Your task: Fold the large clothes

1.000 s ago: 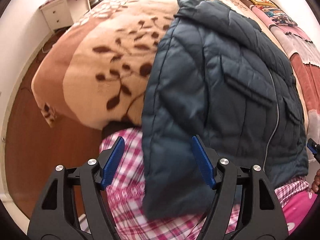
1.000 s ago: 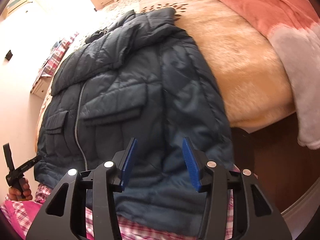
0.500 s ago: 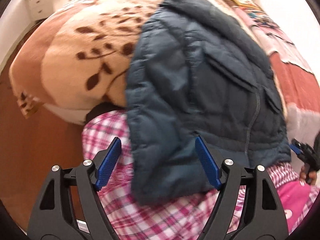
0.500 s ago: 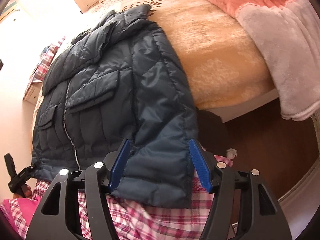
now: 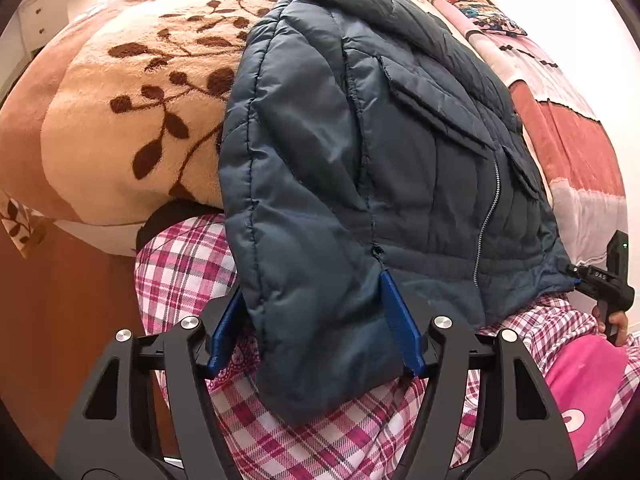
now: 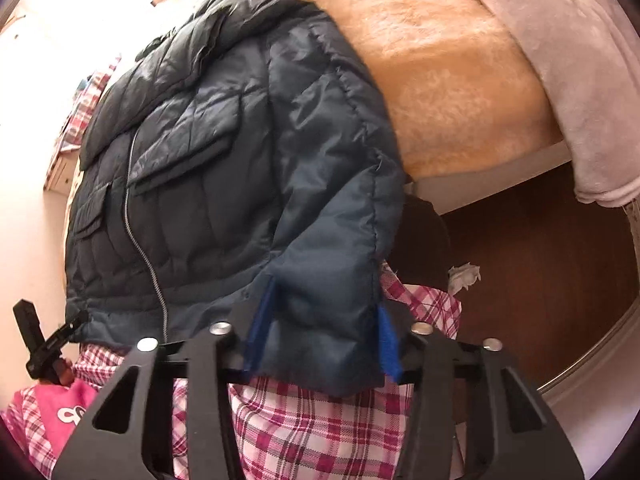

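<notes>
Left wrist view is showing your left gripper (image 5: 316, 320) spread wide, straddling one sleeve cuff of the jacket (image 5: 380, 140), which is running lengthwise toward upper frame; your right gripper (image 6: 320, 328), also unclenched, is seemingly straddling the other cuff

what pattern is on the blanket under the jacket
Tan blanket with dark brown leaf-and-vine print, lying under the dark blue jacket; clearest in the left wrist view.
</notes>
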`<state>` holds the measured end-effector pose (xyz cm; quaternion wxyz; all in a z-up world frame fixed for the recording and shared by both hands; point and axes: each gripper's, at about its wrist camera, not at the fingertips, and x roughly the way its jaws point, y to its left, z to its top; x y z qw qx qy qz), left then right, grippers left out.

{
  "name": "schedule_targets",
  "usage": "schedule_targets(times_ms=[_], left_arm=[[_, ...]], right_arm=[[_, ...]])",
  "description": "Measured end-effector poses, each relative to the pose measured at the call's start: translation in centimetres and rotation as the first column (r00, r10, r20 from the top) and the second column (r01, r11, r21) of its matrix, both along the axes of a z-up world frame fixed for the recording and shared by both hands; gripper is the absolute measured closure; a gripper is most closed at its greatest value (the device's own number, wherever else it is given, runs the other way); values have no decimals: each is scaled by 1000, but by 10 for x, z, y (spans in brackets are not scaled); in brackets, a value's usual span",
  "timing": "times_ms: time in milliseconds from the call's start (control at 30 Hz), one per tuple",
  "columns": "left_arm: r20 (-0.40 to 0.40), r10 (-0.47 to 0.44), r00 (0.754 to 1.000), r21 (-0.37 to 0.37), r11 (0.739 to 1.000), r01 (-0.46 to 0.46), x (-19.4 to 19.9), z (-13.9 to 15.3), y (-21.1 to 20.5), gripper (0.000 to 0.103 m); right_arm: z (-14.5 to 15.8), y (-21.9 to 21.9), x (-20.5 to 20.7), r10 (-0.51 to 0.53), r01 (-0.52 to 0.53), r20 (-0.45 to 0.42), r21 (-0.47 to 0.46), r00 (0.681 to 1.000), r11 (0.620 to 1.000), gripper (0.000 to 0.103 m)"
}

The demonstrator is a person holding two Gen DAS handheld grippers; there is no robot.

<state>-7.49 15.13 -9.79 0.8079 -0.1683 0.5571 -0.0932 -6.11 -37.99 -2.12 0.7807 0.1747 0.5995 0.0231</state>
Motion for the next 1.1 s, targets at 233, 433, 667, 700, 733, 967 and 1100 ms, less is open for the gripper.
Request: schedule_targets(times_ms=[233, 433, 667, 700, 733, 967, 1100], left_arm=[[27, 16, 1000, -46, 999, -15, -5, 1, 3, 77], [57, 29, 998, -38, 999, -27, -10, 12, -1, 90], [96, 24, 995, -7, 1000, -23, -11, 33, -7, 93], [103, 24, 994, -11, 1000, -23, -11, 35, -6, 93], [112, 24, 993, -15, 1000, -22, -11, 39, -6, 93], [204, 50, 978, -67, 997, -37, -12, 72, -1, 93], [303, 54, 951, -81, 996, -31, -17, 107, 3, 93]], right_arm=[[-9, -18, -7, -44, 44, -3, 105, 999, 994, 76], [-21, -35, -13, -111, 112, -14, 165, 994, 980, 52], [-8, -23, -17, -19, 9, 72, 139, 997, 990, 91], [-5, -21, -19, -17, 4, 88, 145, 996, 989, 92], [-2, -22, -20, -22, 6, 101, 158, 995, 987, 92], [33, -41, -23, -134, 36, 249, 364, 959, 931, 93], [61, -45, -21, -177, 19, 332, 427, 926, 904, 94]])
